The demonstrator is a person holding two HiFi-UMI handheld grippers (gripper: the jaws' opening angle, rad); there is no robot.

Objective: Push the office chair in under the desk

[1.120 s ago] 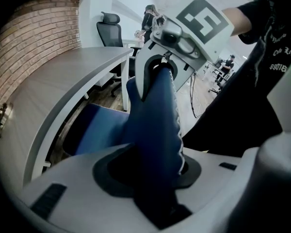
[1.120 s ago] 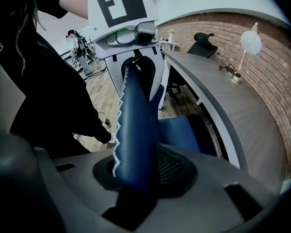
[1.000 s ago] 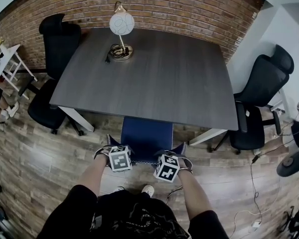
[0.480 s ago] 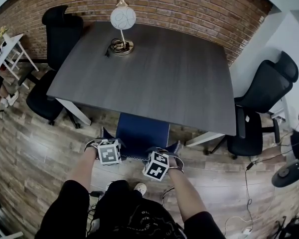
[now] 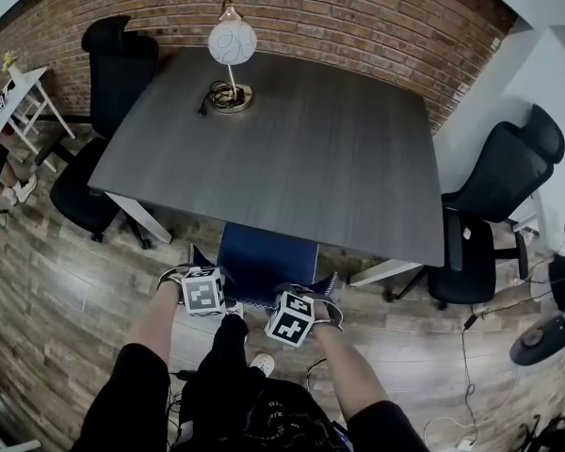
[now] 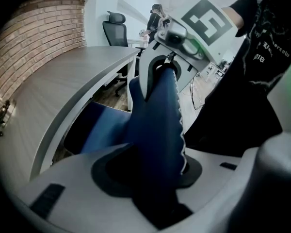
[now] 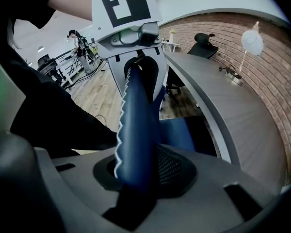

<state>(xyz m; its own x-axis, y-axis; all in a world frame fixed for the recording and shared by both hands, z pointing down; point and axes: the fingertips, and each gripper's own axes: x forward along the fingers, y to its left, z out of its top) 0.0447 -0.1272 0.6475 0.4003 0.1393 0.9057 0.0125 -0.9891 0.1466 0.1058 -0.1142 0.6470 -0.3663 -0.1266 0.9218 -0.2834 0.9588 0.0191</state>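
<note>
**Q:** Where is the chair?

**A:** The chair (image 5: 266, 262) has its seat under the counter (image 5: 292, 149). Its back stands just outside the near edge, as it did one second ago.

**Q:** What is the finger state?

**A:** On the left gripper (image 5: 203, 285) the fingers have just been opening slightly, and the back's top edge sits between them, touching the pads. On the right gripper (image 5: 294, 311) the fingers are about half closed and clamped on the same edge, as before.

**Q:** Any other change?

**A:** One leg (image 5: 228, 347) has stepped forward toward the chair.
</note>
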